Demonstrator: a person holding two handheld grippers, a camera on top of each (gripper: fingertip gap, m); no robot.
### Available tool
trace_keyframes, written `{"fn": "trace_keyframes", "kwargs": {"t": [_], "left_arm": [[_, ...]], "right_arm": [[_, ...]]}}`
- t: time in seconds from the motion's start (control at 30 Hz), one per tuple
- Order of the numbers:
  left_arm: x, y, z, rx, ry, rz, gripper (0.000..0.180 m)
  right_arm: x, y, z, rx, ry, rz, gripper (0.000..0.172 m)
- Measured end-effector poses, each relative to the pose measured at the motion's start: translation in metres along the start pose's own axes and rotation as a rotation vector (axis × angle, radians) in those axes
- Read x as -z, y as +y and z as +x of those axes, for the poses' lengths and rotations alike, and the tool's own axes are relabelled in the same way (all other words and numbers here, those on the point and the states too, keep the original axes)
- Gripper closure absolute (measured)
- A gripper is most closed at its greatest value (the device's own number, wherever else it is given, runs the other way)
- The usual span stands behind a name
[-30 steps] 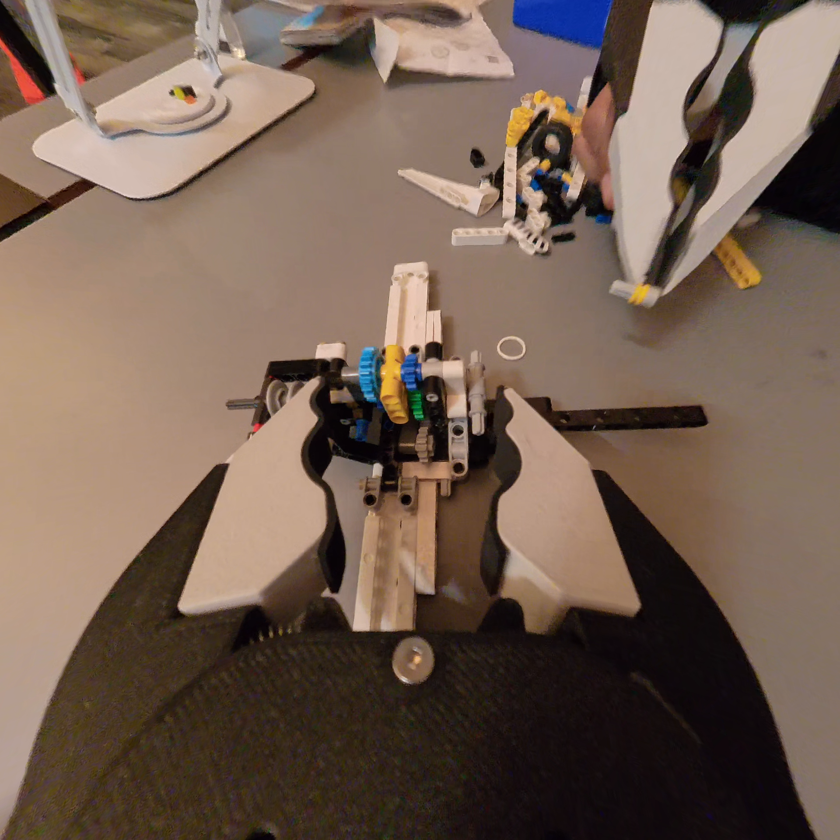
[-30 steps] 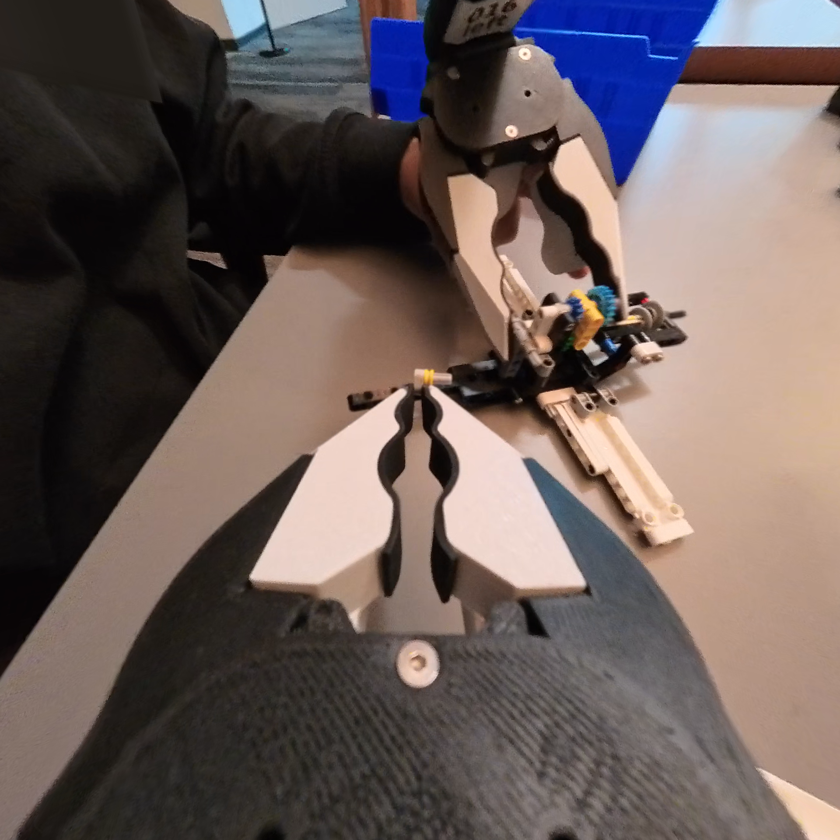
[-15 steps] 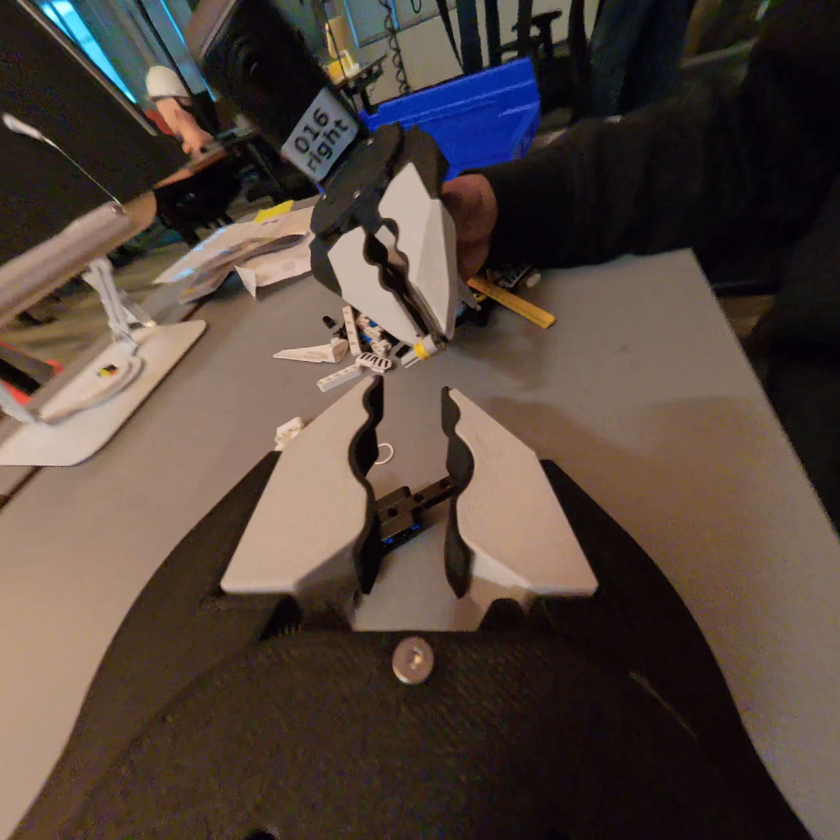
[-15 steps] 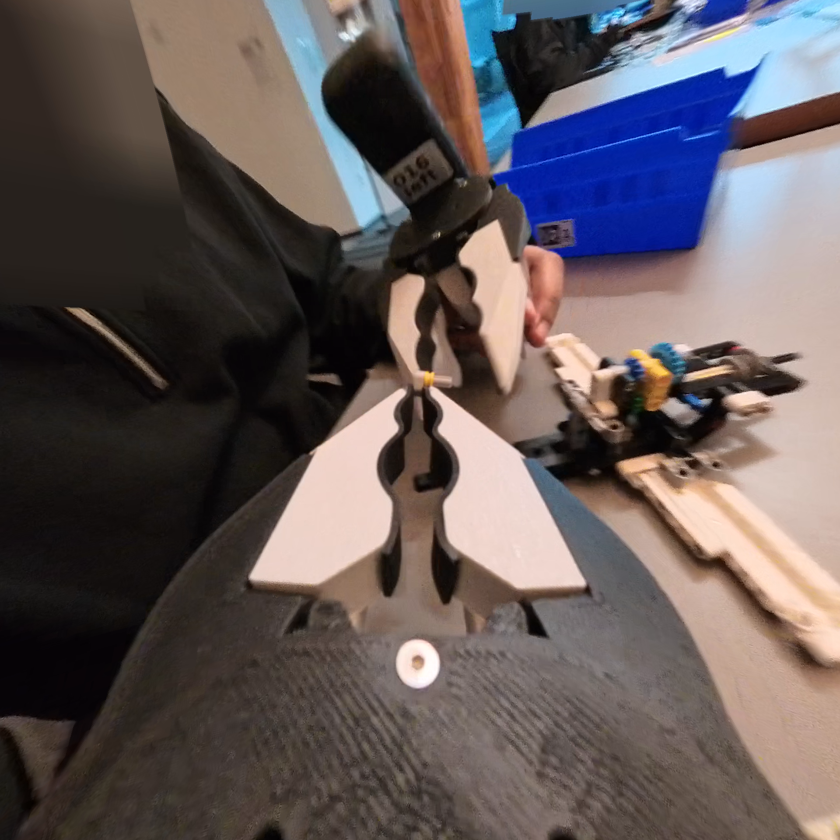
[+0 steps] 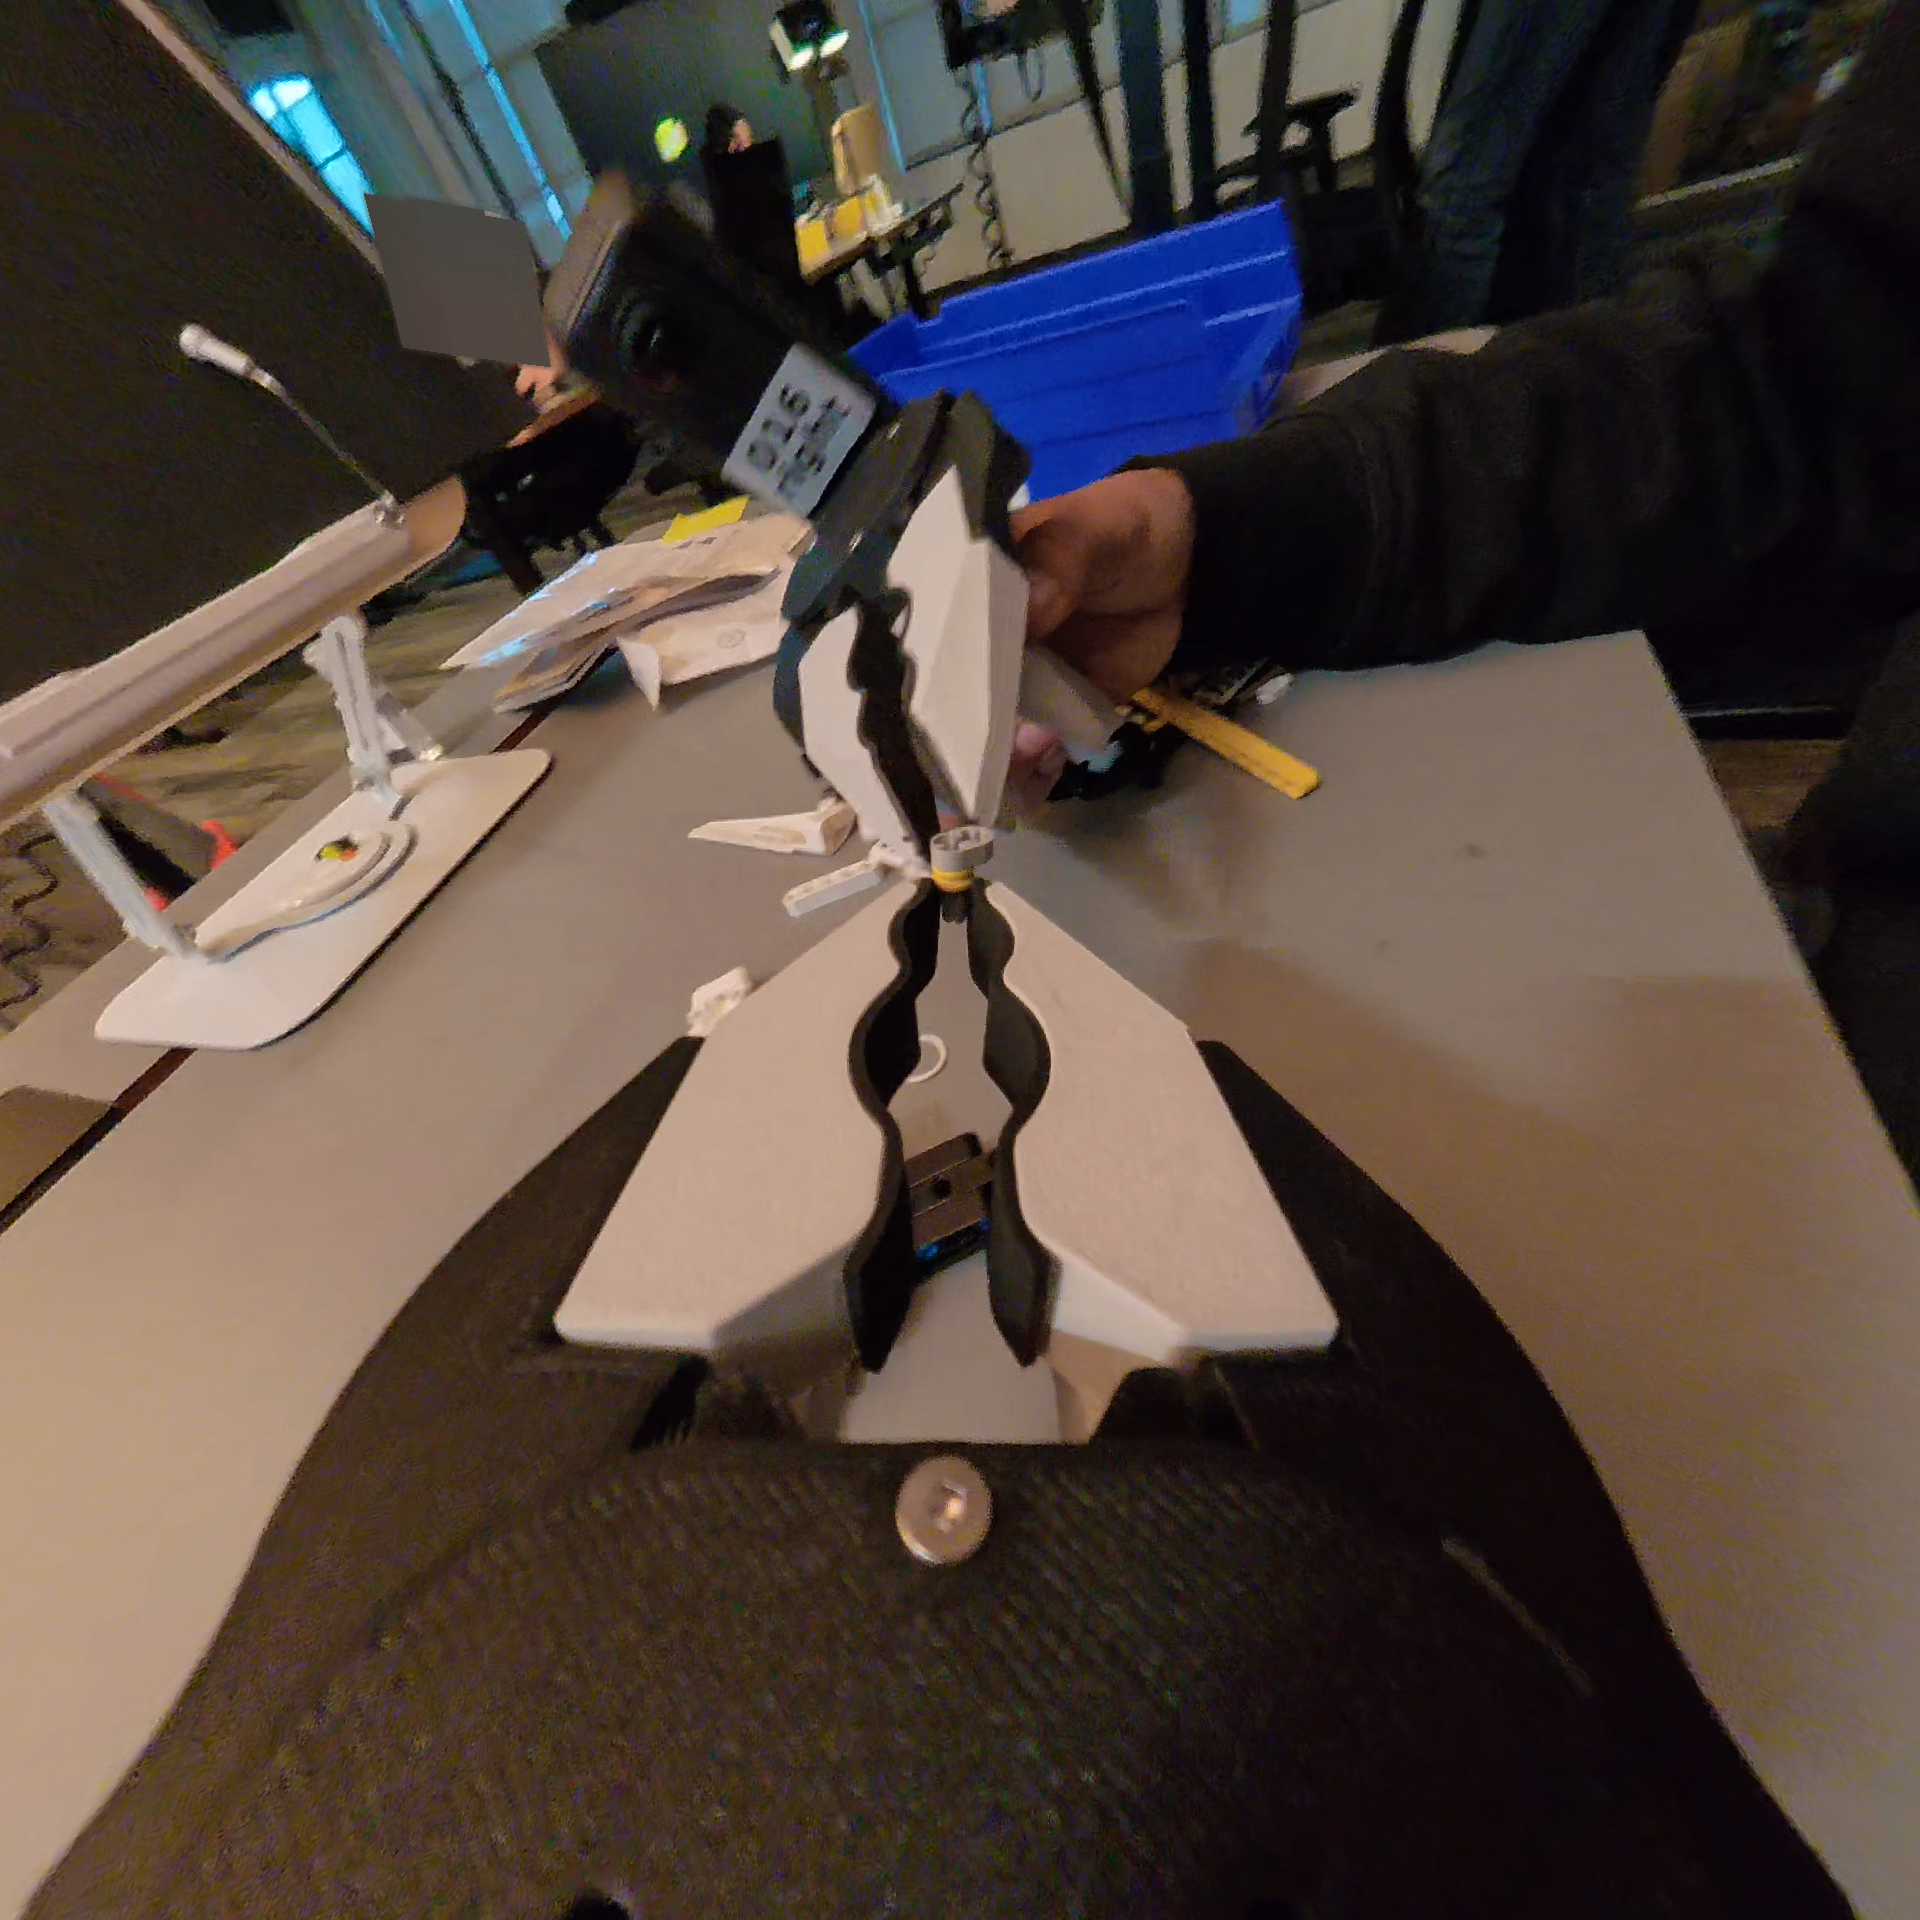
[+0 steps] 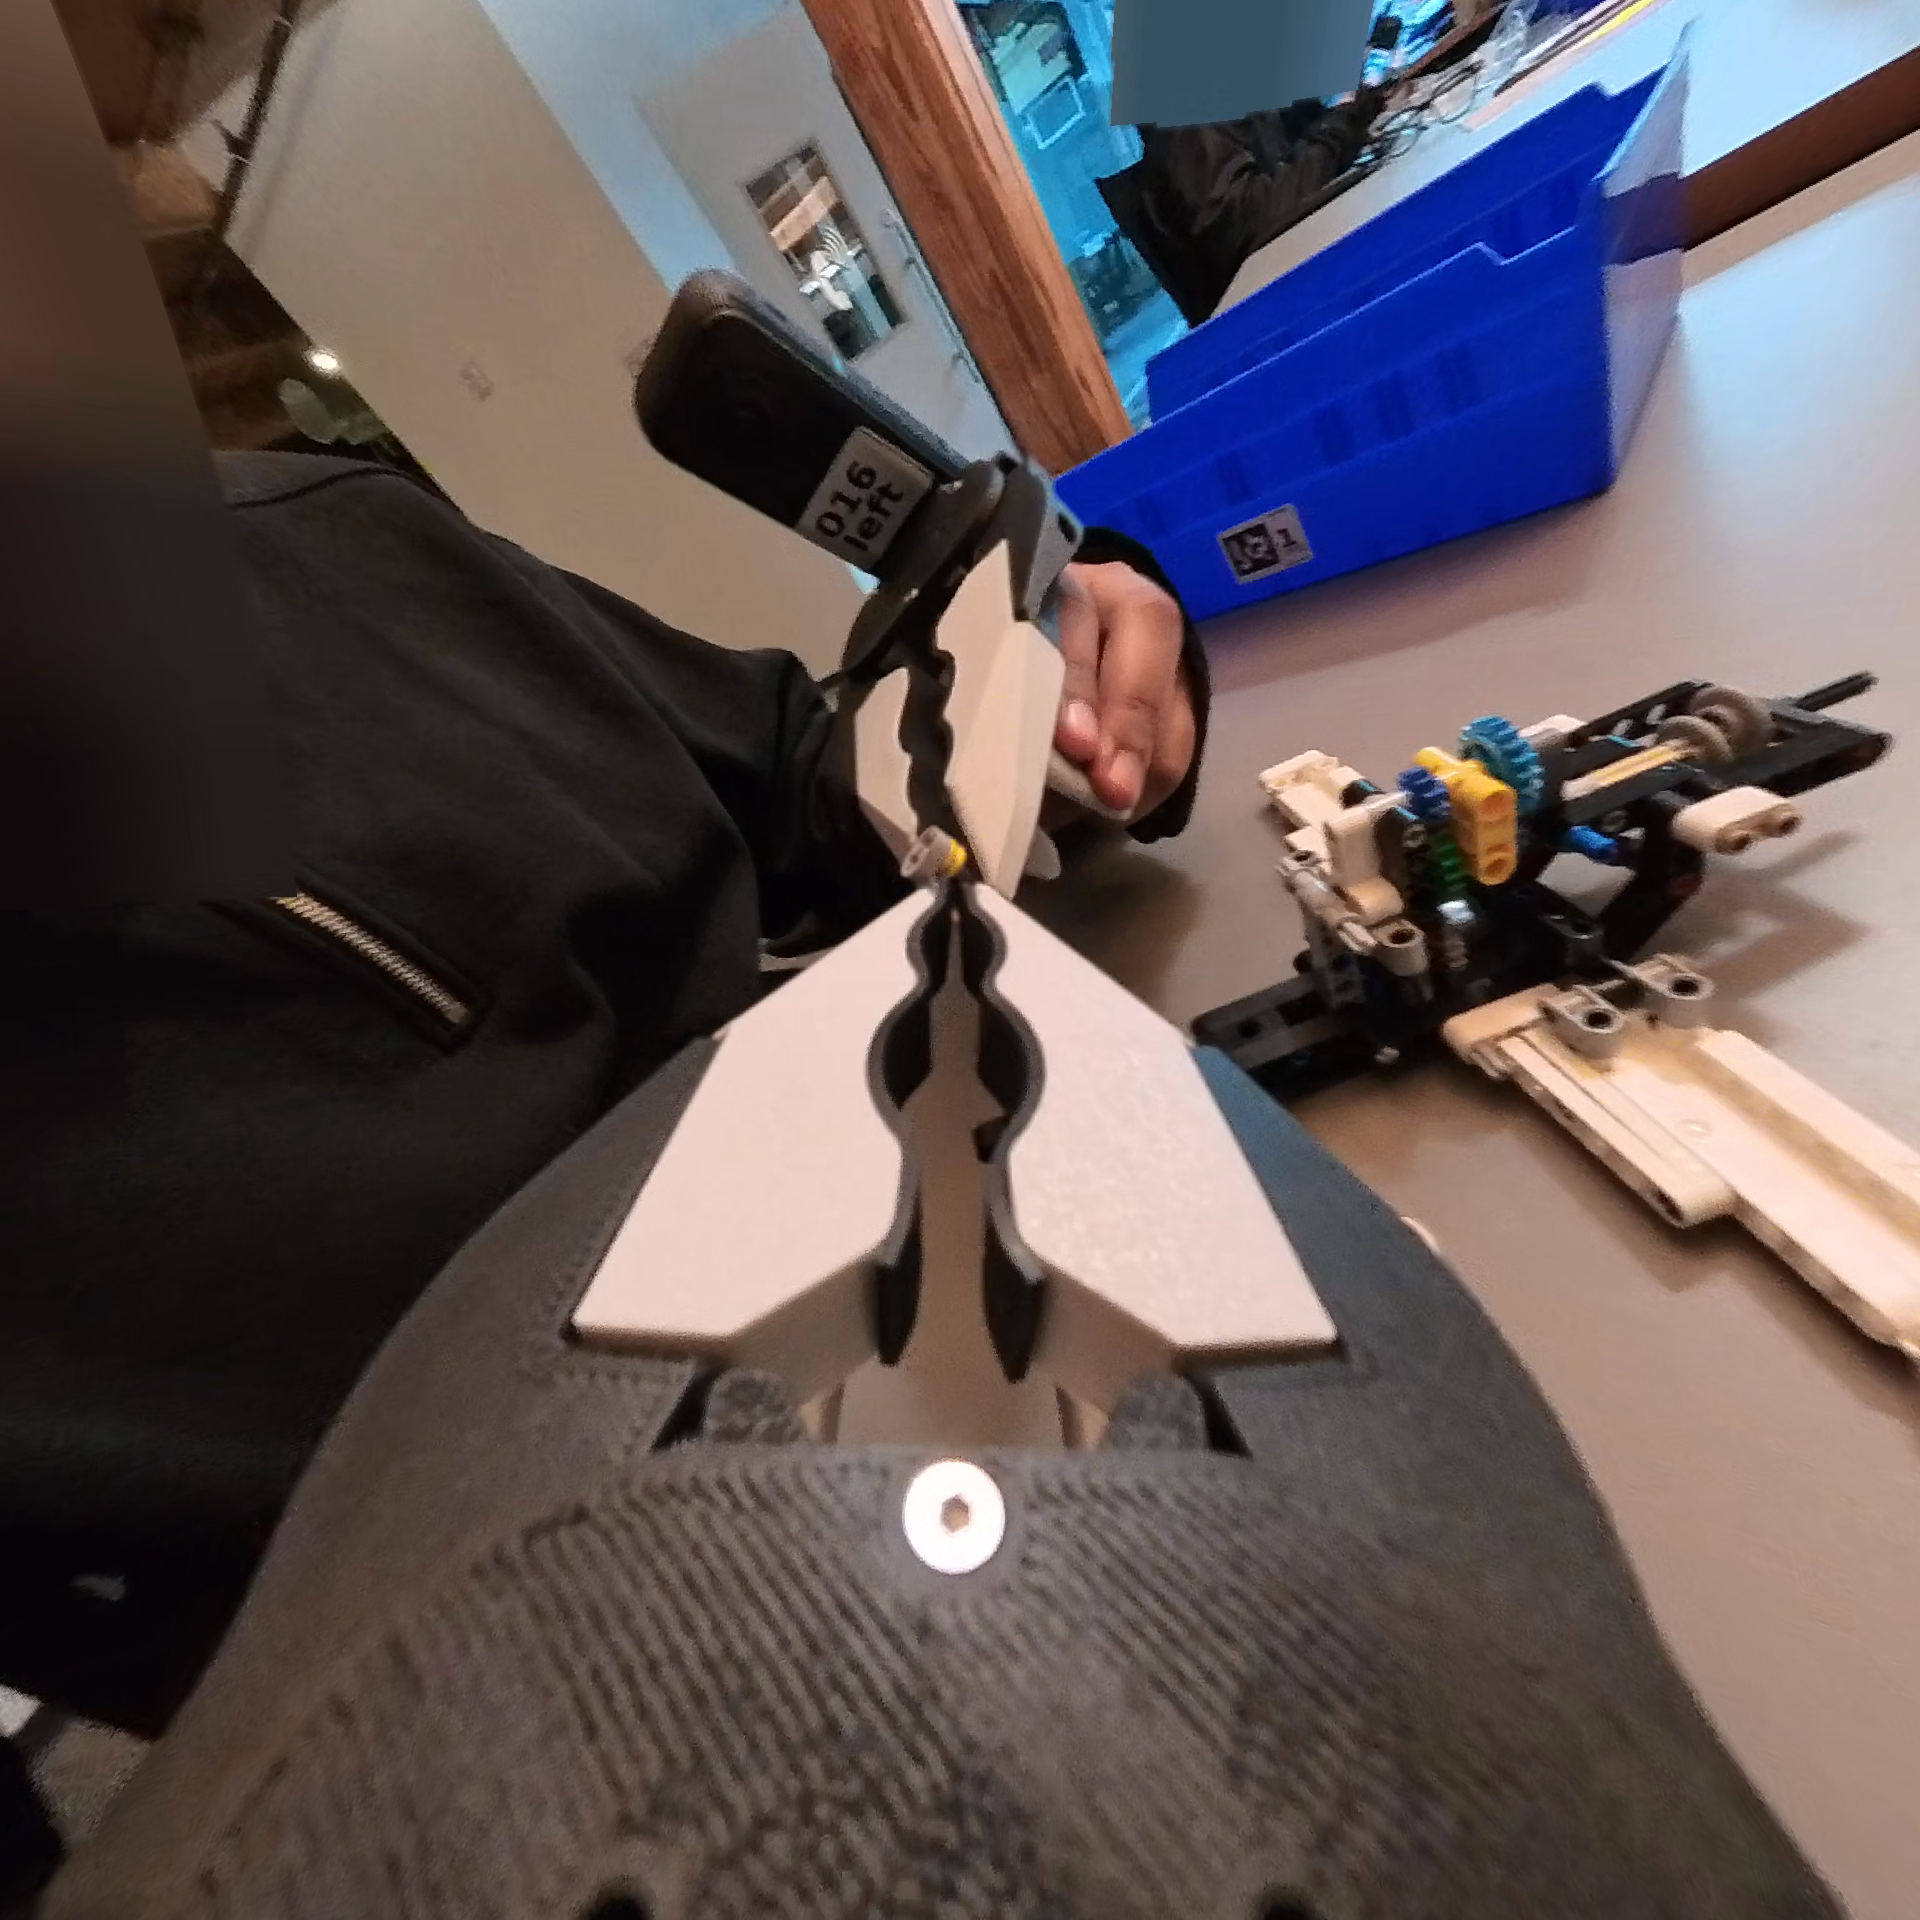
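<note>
A small grey bush with a yellow ring on a dark axle [image 5: 958,857] is held in the air between the two grippers, tip to tip. My left gripper [image 5: 951,909] is shut, with the dark axle end pinched between its pads just under the yellow ring. My right gripper [image 6: 951,899] is shut on the same piece [image 6: 932,855] from the other side. It comes down from above in the left wrist view [image 5: 914,831], and the left gripper comes down from above in the right wrist view [image 6: 935,831]. A hand holds each gripper.
The brick-built gear model [image 6: 1507,862] with white beams lies on the grey table [image 6: 1662,1455] to the right. A blue bin [image 6: 1403,416] stands behind it. Loose white parts [image 5: 769,831], a yellow beam [image 5: 1226,743], papers [image 5: 623,613] and a white stand base [image 5: 312,894] lie farther off. My left and right fingertips are right by each other. Left tips and right tips are each some 20 cm from the yellow beam [image 5: 1226,743].
My left gripper left the gear model, rose and shut from wide open onto the small piece held by the right gripper. My right gripper stayed shut on the piece and lifted it.
</note>
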State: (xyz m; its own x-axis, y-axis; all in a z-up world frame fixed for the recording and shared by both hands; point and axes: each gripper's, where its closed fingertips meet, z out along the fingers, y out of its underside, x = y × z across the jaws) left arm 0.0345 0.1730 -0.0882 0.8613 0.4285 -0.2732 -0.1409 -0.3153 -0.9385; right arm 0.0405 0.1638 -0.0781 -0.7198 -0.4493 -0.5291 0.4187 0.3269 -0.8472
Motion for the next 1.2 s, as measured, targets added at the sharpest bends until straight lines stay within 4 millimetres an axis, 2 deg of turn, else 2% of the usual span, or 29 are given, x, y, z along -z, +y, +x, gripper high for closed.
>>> {"fn": "trace_keyframes", "kwargs": {"t": [0.1, 0.17, 0.37, 0.53, 0.63, 0.8, 0.97, 1.2], "left_arm": [[-0.003, 0.014, -0.009, -0.008, -0.053, -0.085, 0.179], [-0.005, 0.020, -0.012, -0.019, -0.077, -0.123, 0.179], [-0.006, 0.024, -0.017, -0.019, -0.121, -0.161, 0.179], [-0.007, 0.030, -0.016, 0.012, -0.098, -0.187, 0.179], [-0.006, 0.028, -0.019, 0.032, -0.106, -0.175, 0.179], [-0.001, 0.019, -0.023, 0.077, -0.109, -0.113, 0.179], [0.001, 0.018, -0.025, 0.074, -0.118, -0.105, 0.179], [0.001, 0.016, -0.026, 0.068, -0.126, -0.095, 0.179]], "right_arm": [[0.001, -0.006, 0.012, 0.089, 0.126, 0.005, 0.155], [0.001, -0.006, 0.017, 0.164, 0.210, -0.020, 0.149], [-0.004, -0.002, 0.026, 0.239, 0.332, -0.088, 0.147], [-0.007, 0.004, 0.032, 0.287, 0.383, -0.132, 0.157], [-0.006, 0.000, 0.034, 0.256, 0.393, -0.101, 0.166], [-0.001, -0.010, 0.033, 0.110, 0.308, 0.019, 0.166], [0.001, -0.016, 0.031, 0.050, 0.260, 0.087, 0.167], [-0.001, -0.016, 0.027, 0.063, 0.245, 0.076, 0.155]]}}
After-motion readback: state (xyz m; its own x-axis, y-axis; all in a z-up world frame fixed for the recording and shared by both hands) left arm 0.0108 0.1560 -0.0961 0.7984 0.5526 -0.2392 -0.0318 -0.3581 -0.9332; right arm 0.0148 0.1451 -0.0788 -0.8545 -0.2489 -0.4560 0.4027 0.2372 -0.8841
